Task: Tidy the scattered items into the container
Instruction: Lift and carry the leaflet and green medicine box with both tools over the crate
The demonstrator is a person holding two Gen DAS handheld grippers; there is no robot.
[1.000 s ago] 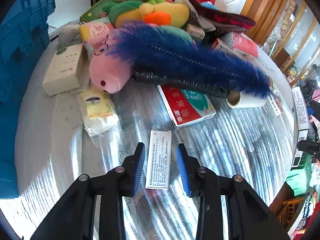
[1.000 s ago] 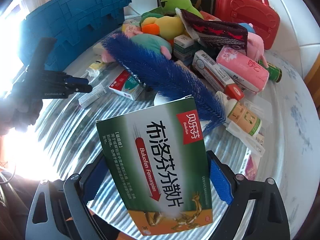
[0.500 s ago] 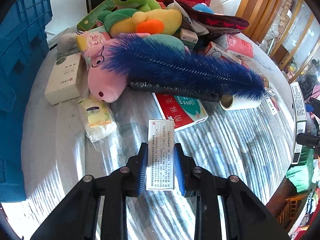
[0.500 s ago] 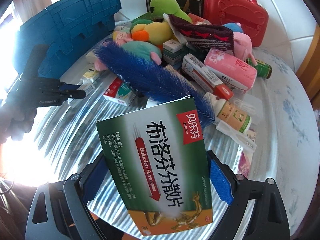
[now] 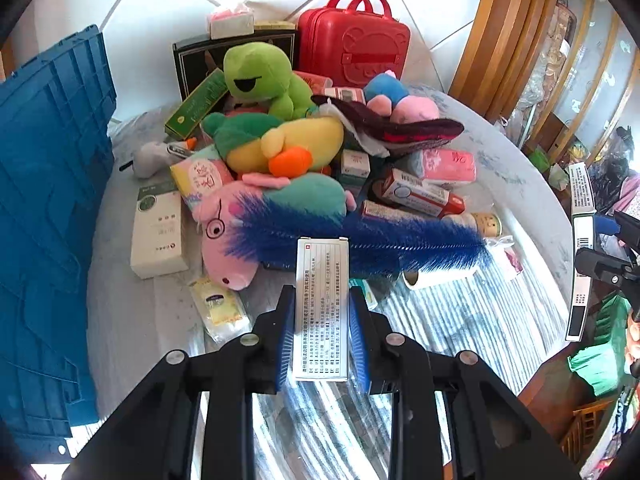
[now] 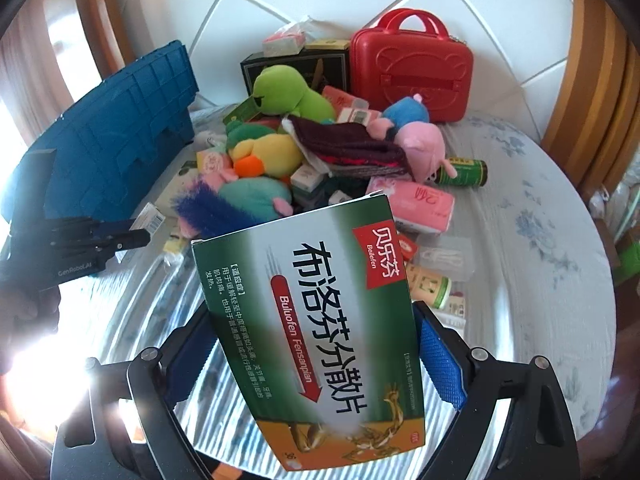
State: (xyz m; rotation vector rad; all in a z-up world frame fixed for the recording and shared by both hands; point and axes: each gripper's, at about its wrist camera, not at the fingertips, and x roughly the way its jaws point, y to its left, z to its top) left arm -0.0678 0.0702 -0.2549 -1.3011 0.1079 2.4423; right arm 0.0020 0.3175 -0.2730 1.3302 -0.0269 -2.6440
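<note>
The left gripper (image 5: 321,334) has two black arms with blue pads. The pads press on both long sides of a thin white cardboard box with small print (image 5: 322,308), so the jaws stand narrow and hold it tight. The box is up off the round table with the shiny striped cover (image 5: 460,320). Past it lies a big heap: a fluffy blue brush (image 5: 360,240) across a pink plush pig (image 5: 224,236), a yellow plush duck with an orange beak (image 5: 288,144), a green plush frog (image 5: 260,76) and a red plastic toy suitcase (image 5: 354,44) at the back by the tiled wall. A white box with a green top (image 5: 158,232) lies just beside the pig. The big blue plastic crate (image 5: 48,220) stands at the left edge of the table.

In the right wrist view, the right gripper (image 6: 316,356) has its jaws wide, and between them sits a large green medicine box with a red label (image 6: 316,320). It is tilted and lifted above the table. Its edges hide where the pads meet it, but it stays up between them. The left gripper shows at the left side of this view with a hand (image 6: 24,308) under it, in front of the blue crate. The same toy heap and red suitcase sit behind the green box.
</note>
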